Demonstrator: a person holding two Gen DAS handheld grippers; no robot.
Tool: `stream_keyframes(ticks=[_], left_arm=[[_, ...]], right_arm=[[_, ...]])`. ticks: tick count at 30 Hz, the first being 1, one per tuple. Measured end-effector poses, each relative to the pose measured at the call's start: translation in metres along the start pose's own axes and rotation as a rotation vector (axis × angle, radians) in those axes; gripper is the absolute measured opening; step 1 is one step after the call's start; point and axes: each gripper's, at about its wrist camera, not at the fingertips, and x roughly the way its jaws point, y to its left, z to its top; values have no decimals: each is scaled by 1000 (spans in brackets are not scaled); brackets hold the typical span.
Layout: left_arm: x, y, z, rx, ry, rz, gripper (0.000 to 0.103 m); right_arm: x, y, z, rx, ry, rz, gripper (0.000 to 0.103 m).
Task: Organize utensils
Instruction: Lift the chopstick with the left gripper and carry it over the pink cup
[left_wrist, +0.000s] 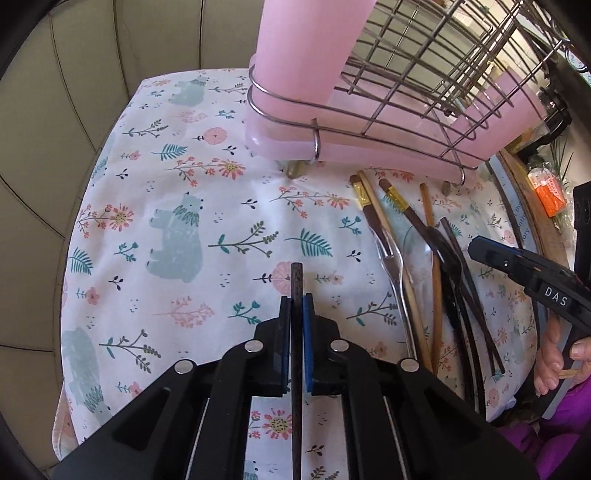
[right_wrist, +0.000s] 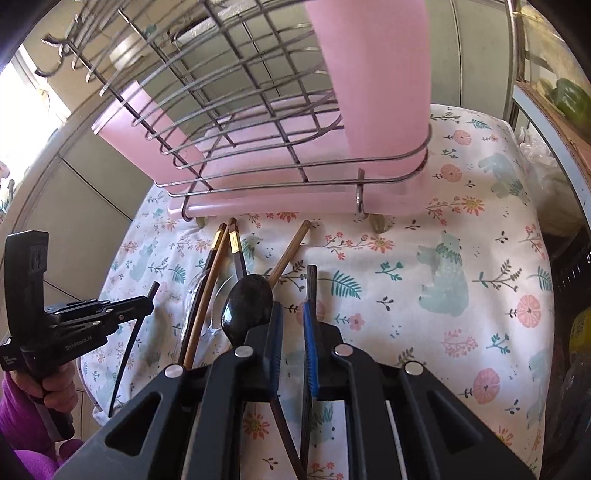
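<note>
My left gripper (left_wrist: 296, 297) is shut on a dark chopstick (left_wrist: 296, 280) and holds it above the floral cloth (left_wrist: 177, 206). It also shows in the right wrist view (right_wrist: 146, 304) with the chopstick (right_wrist: 129, 343) hanging from it. My right gripper (right_wrist: 291, 314) is open a little, above a black spoon (right_wrist: 249, 302) and a dark chopstick (right_wrist: 311, 284) lying on the cloth. A pile of chopsticks, a clear fork (left_wrist: 388, 247) and a clear spoon lies by the wire utensil rack (left_wrist: 406, 85) with pink cups (left_wrist: 299, 48).
The rack stands at the back of the cloth-covered table (right_wrist: 480, 258). A padded wall is at the left (left_wrist: 55, 147). Clutter with an orange packet (left_wrist: 550, 192) sits off the table's right side.
</note>
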Motion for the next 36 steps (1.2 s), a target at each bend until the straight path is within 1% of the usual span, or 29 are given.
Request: stream_keyframes(ticks=[6, 9, 11, 13, 14, 16, 18, 20, 23, 26, 30, 36], left_arm=[[10, -4, 14, 39, 71, 37, 6], [12, -7, 16, 66, 107, 48, 6], [13, -7, 18, 72, 122, 46, 6], [13, -5, 18, 71, 132, 40, 6], [12, -4, 18, 70, 134, 36, 6], [15, -5, 18, 64, 129, 26, 6], [13, -8, 18, 56, 106, 18, 6], [1, -4, 17, 49, 65, 4, 6], [-28, 2, 16, 38, -28, -35, 5], [-63, 7, 15, 29, -150, -64, 5], [-108, 8, 15, 21, -321, -94, 5], [-166, -8, 26, 11, -555, -122, 5]], right_arm=[[25, 0, 12, 1, 102, -62, 11], [37, -4, 16, 16, 145, -52, 11], [39, -4, 17, 13, 149, -46, 11], [41, -4, 18, 14, 145, -45, 6], [41, -5, 18, 13, 140, -46, 6], [38, -8, 16, 32, 124, -25, 6], [30, -11, 12, 48, 93, -2, 6], [10, -18, 8, 43, 40, 24, 6], [-19, -16, 5, 16, -53, 30, 6], [-52, -15, 3, 1, -161, 43, 6], [-93, -13, 9, 5, -283, 60, 6], [-152, -2, 21, -30, -463, 65, 6]])
